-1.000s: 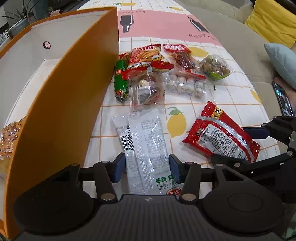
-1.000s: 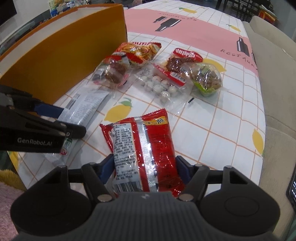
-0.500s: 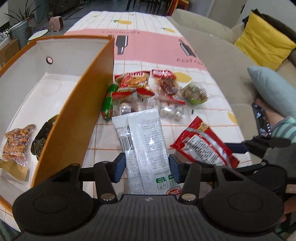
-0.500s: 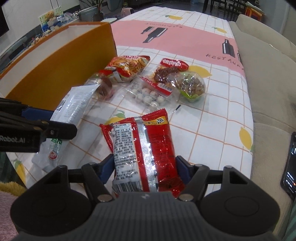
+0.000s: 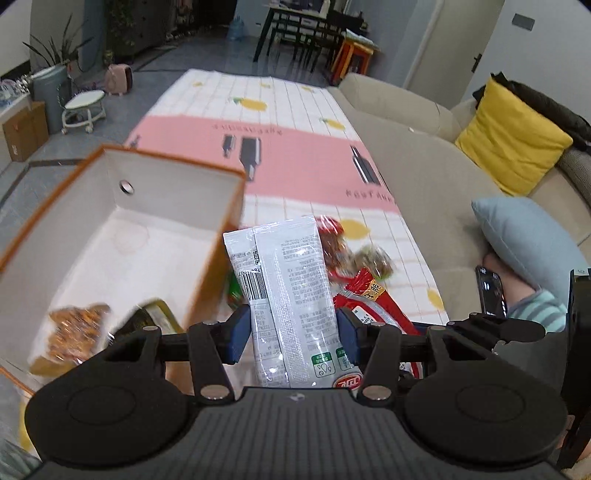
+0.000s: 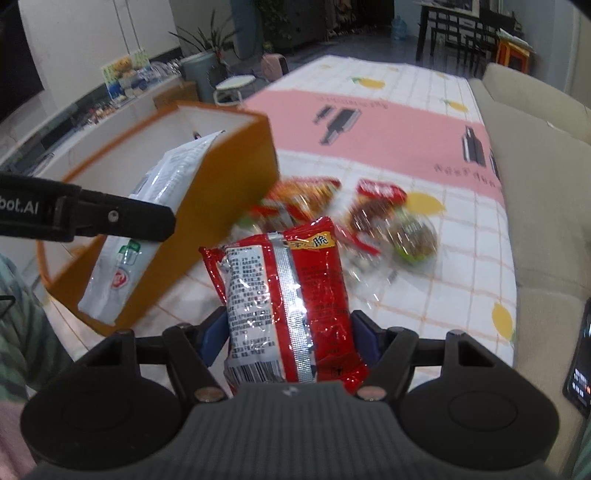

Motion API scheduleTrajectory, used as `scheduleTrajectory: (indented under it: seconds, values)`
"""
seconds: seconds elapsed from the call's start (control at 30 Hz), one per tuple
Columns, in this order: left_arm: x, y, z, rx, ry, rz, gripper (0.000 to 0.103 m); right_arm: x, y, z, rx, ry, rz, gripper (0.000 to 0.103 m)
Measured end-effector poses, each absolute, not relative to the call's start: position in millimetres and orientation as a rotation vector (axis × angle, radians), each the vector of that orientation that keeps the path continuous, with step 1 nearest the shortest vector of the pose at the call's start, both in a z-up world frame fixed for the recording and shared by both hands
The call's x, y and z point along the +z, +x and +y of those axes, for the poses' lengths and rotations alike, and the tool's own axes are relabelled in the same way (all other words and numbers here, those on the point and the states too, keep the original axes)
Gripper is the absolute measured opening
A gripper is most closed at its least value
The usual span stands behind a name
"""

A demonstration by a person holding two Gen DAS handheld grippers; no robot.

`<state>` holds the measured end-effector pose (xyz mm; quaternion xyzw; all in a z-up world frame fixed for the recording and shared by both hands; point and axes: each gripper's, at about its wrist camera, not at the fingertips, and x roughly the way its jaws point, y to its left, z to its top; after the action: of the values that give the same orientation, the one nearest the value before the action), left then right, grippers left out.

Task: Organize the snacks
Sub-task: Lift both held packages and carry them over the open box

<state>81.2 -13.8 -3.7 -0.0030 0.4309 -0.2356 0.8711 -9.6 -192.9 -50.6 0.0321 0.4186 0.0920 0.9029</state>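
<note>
Both packets were off the table vs a second ago, when they lay flat on the cloth between the jaws; the views had tipped up to show more room.

Left gripper (image 5: 291, 334) pinched the white packet (image 5: 284, 291) by its lower part, blue pads pressed on both edges, packet sticking up ahead of the fingers. Orange box (image 5: 207, 280) sat just left of this gripper, its white inside in view, with a brown snack bag (image 5: 74, 325) and a dark pack (image 5: 147, 314) on its floor. Earlier only the box's outer wall filled that side.

Right gripper (image 6: 288, 334) clamped the red packet (image 6: 284, 291) the same way, packet raised ahead of the fingers. To its left the left gripper's arm crossed the view, white packet held in front of the box wall.

Beyond and below both grippers a heap of remaining snacks (image 6: 369, 218) lay blurred on the tablecloth (image 5: 295, 110), white grid with lemons and a pink band. Right of the grippers: beige sofa (image 5: 413, 147), yellow cushion (image 5: 513, 144), blue cushion (image 5: 524, 236), a phone (image 5: 489, 291). Far ahead: dark dining table with chairs (image 5: 306, 33); far left, a plant (image 5: 55, 55) and a small stool (image 5: 83, 107).
</note>
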Motion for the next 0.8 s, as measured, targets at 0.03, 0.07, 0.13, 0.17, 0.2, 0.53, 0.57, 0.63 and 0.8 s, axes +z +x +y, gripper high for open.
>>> scheduleTrajectory:
  seconds: [0.03,0.07,0.13,0.17,0.2,0.53,0.57,0.63,0.8]
  values:
    - [0,83,-11,-0.488,-0.006,0.894,0.057,-46,-7,-189,0.198,0.062,0.854,0.068]
    - [5,87,-6,-0.480,-0.008,0.888,0.057,-41,-5,-184,0.210,0.054,0.841,0.068]
    - [15,94,4,-0.461,-0.010,0.873,0.057,-31,2,-174,0.232,0.034,0.820,0.068]
    - [19,98,9,-0.452,-0.009,0.866,0.057,-27,6,-169,0.242,0.023,0.813,0.068]
    - [22,102,14,-0.441,-0.006,0.860,0.057,-23,10,-163,0.253,0.010,0.805,0.068]
    - [24,149,51,-0.366,0.060,0.904,0.057,-1,51,-97,0.375,-0.206,0.756,0.068]
    - [21,153,53,-0.362,0.073,0.917,0.057,-1,55,-90,0.383,-0.238,0.756,0.068]
    - [12,162,58,-0.356,0.082,0.946,0.057,-2,64,-78,0.395,-0.307,0.753,0.068]
    - [-10,179,64,-0.332,0.140,1.007,0.057,-9,84,-50,0.436,-0.483,0.743,0.068]
